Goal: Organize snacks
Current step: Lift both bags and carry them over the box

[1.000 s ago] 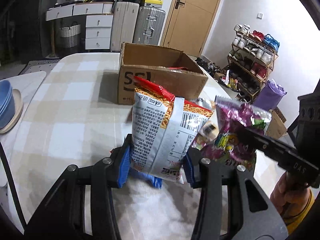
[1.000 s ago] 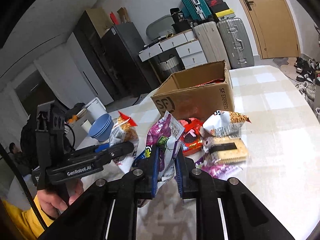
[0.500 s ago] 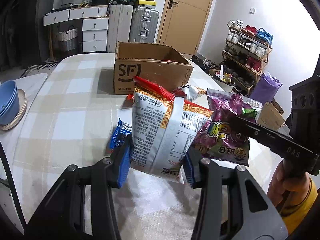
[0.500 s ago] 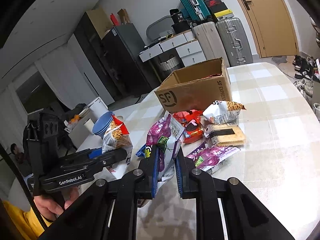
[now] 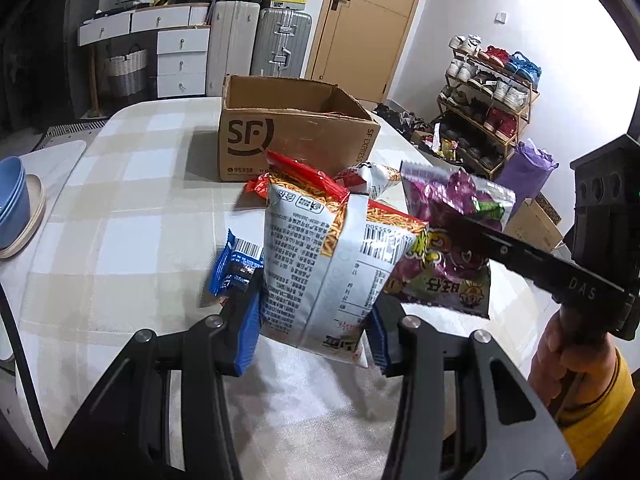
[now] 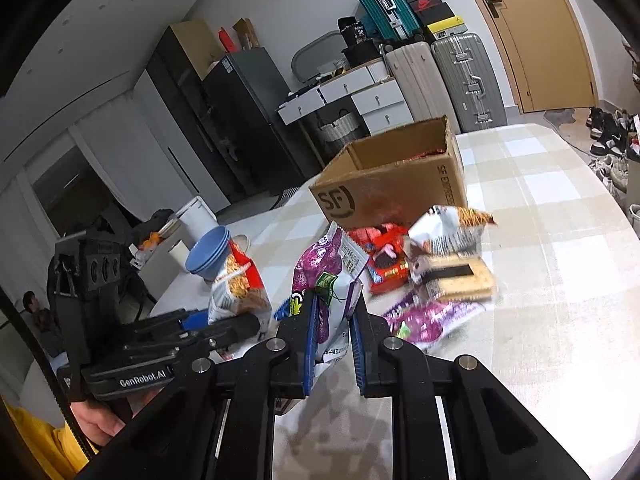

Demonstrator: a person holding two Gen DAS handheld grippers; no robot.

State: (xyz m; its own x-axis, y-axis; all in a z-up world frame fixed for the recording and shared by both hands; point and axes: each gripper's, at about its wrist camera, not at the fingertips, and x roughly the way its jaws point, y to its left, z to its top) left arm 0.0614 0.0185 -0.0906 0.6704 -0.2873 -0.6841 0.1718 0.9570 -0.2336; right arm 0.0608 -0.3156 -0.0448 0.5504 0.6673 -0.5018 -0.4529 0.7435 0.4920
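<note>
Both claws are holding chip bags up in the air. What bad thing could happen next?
The left claw pinches only the white-and-orange noodle snack bag's bottom, so it might slip. The purple foil bag in the right claw hangs close beside it; they could bump on the way to the brown cardboard box.

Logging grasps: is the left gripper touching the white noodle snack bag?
Touching. The left wrist view shows the left gripper with its blue-padded jaws pressed against both sides of the white noodle snack bag, which hangs clear of the table.
</note>
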